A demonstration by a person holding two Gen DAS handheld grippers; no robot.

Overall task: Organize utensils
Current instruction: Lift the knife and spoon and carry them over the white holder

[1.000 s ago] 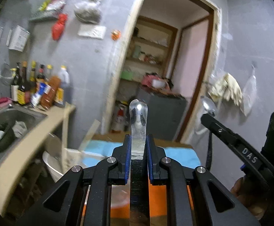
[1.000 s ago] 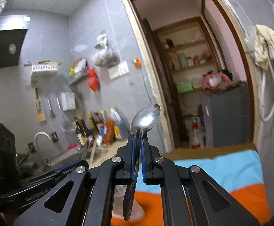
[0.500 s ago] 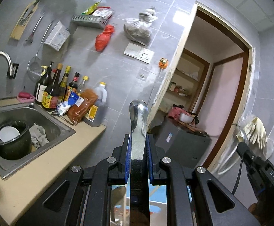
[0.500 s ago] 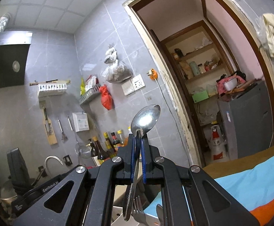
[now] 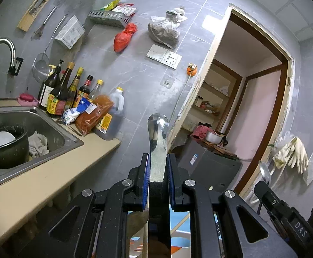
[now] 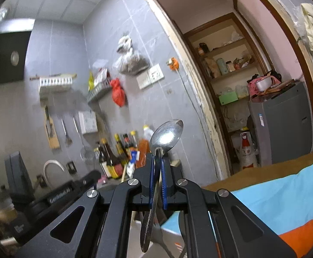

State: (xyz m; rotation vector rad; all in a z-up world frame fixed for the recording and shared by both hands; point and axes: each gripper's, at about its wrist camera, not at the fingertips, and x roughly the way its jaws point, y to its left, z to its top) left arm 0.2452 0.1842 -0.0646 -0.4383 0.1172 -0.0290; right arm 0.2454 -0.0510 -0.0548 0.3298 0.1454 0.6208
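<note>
My left gripper point(image 5: 158, 161) is shut on a flat steel utensil point(image 5: 157, 142), whose rounded shiny end points forward toward the grey tiled wall. My right gripper point(image 6: 157, 157) is shut on the neck of a steel spoon point(image 6: 167, 135). The spoon's bowl stands up above the blue pads and its handle hangs down under the jaws. In the left wrist view the right gripper point(image 5: 281, 210) sits at the lower right, with the spoon's bowl point(image 5: 265, 173) above it. The left gripper's black body point(image 6: 70, 191) shows at the lower left of the right wrist view.
A steel sink point(image 5: 55, 129) holding a black pot point(image 5: 5, 148) sits in a beige counter point(image 5: 48, 180) on the left, with bottles point(image 5: 59, 94) behind it. A blue and orange cloth point(image 6: 285, 200) covers the table on the right. A doorway point(image 5: 253, 107) opens ahead.
The left wrist view has swung from the doorway and table to the sink and counter. The right wrist view first tilted up, then came down a little. Both grips are unchanged.
</note>
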